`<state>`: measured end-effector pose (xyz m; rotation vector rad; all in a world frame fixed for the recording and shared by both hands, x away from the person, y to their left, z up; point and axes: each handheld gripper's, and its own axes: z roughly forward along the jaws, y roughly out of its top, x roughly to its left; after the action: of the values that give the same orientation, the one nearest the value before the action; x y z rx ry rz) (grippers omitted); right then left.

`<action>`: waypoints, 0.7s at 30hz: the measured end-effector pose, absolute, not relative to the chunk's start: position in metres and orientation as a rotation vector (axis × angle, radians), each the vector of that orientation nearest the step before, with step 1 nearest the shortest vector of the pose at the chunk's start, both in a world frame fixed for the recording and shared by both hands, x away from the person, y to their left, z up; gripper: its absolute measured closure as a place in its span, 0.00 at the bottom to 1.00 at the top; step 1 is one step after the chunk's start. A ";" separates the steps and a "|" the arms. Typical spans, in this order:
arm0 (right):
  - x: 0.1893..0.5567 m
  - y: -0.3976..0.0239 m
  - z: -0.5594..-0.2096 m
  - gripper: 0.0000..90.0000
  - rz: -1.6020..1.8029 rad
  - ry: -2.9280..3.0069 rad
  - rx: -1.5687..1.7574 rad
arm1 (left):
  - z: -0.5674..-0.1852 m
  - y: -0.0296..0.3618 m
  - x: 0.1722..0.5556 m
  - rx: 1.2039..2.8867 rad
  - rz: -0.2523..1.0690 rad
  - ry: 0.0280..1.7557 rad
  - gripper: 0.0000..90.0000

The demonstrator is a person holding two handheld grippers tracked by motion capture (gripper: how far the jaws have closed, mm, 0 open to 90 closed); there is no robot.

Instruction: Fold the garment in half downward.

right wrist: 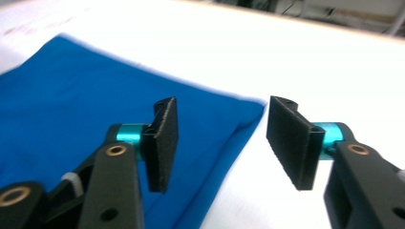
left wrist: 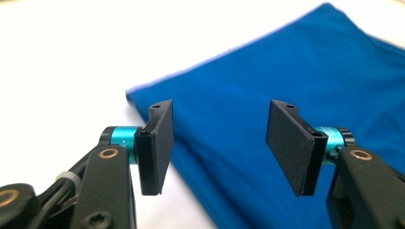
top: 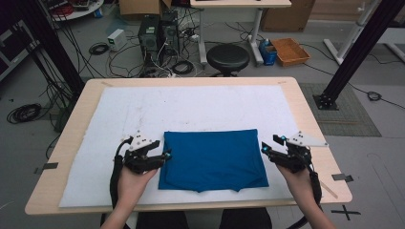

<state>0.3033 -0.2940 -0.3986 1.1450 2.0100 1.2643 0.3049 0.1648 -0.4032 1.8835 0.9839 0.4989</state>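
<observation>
A wooden table [top: 305,119] stands in a cluttered lab, with a black stool [top: 228,57] and tangled cables on the floor beyond its far edge, and a white mat [top: 143,107] covers most of the tabletop. On the near middle of that mat lies a folded blue cloth [top: 212,160], flat, its fold lines running left to right. I hold 2 grippers, 1 at each side of it. My left gripper [left wrist: 217,143] hangs just above the cloth's left edge, jaws spread wide with nothing between them. My right gripper [right wrist: 219,143] hangs over the cloth's right edge, jaws likewise spread and empty.
</observation>
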 end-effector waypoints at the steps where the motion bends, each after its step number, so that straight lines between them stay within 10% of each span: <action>1: 0.309 -0.294 -0.396 0.46 1.271 1.991 1.150 | -0.401 0.164 0.311 1.884 0.507 0.969 0.46; 21: 0.354 -0.321 -0.398 0.38 1.326 1.970 1.187 | -0.404 0.190 0.341 1.848 0.566 0.873 0.43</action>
<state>0.3543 -0.3209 -0.3978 1.1870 1.9702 1.3261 0.3407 0.1896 -0.4042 1.8479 0.8726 0.5660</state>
